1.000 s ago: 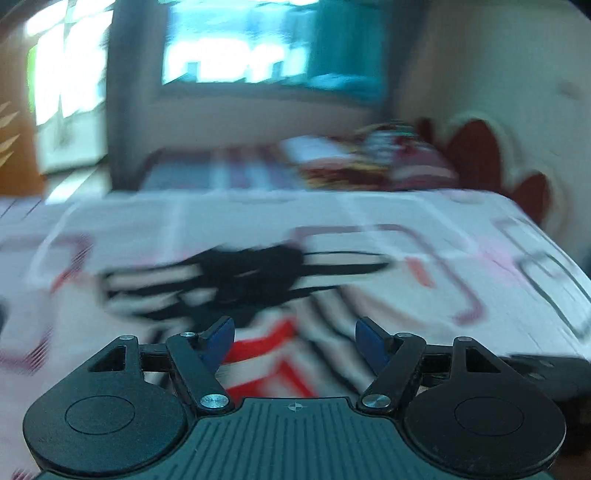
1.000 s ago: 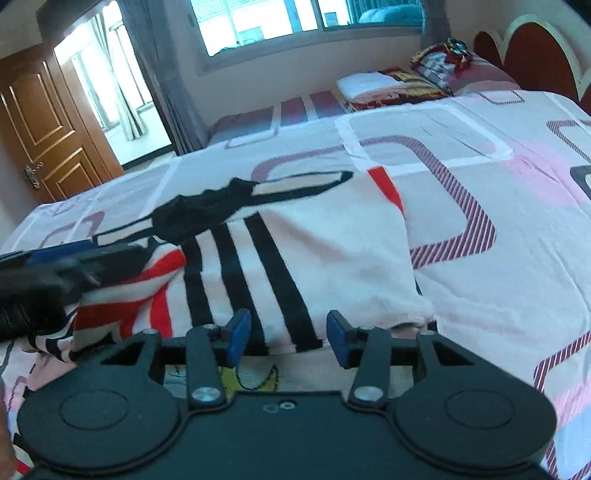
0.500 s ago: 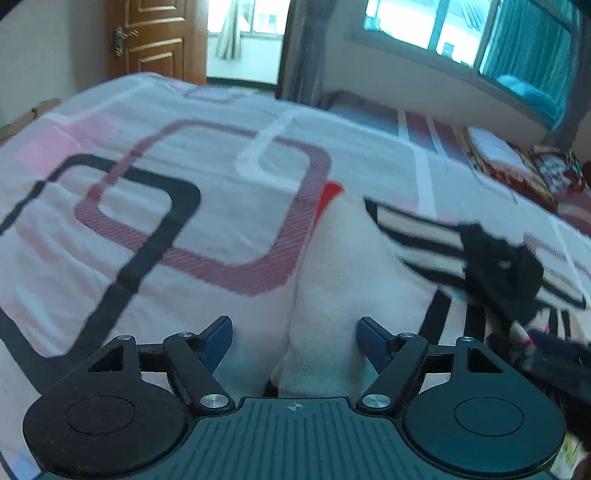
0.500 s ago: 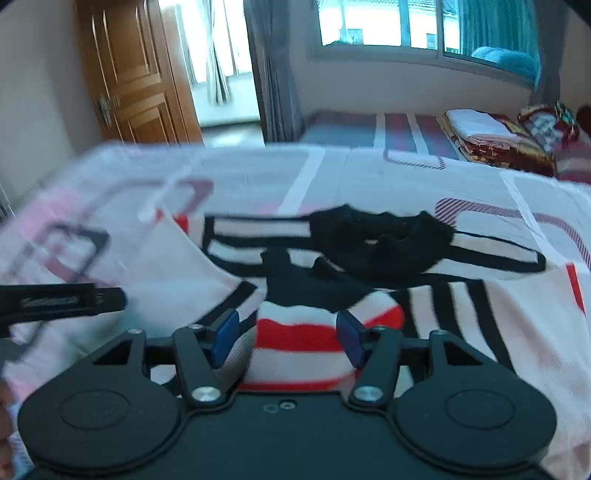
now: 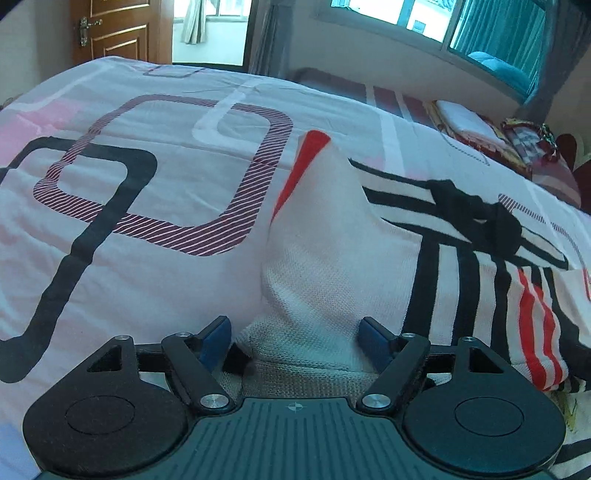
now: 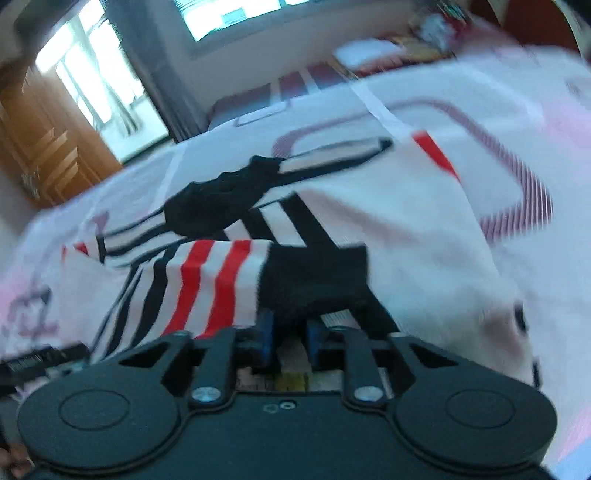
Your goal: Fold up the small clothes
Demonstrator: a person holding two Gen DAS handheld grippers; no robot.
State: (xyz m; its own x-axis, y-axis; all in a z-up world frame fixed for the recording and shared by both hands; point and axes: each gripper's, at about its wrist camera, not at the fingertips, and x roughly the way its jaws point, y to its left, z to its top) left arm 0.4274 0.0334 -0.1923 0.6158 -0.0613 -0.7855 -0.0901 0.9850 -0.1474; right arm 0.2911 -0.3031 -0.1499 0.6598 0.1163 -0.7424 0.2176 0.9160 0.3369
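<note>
So the small knitted garment (image 5: 332, 258), white with black and red stripes, is spread out on the patterned bedsheet (image 5: 110, 206), and one edge of it is being gathered for a fold. The left gripper (image 5: 295, 341) is stood wide open with a bunched white corner of the knit sitting between the blue pads (image 5: 218, 338); the pads are not seen pressing on it, so nothing is counted as held there yet. The right gripper (image 6: 290, 343) is a different story: its jaws have just been closing, and a black-and-red striped flap of the garment (image 6: 306, 280) is sat between them, though the view is smeared and it cannot be told whether the cloth is actually pinched. For the step to be done well, probably the left jaws should be closed on the corner low down, where both layers get caught, and the two corners should be lifted together and kept level so the fold line comes out straight rather than skewed. A slack grip would likely let the knit slide out. Counted up: one garment is seen, two grippers, one bedsheet, a wooden door (image 5: 122, 29), and a stack of folded linen (image 5: 469, 122) at the far end of the bed.
</note>
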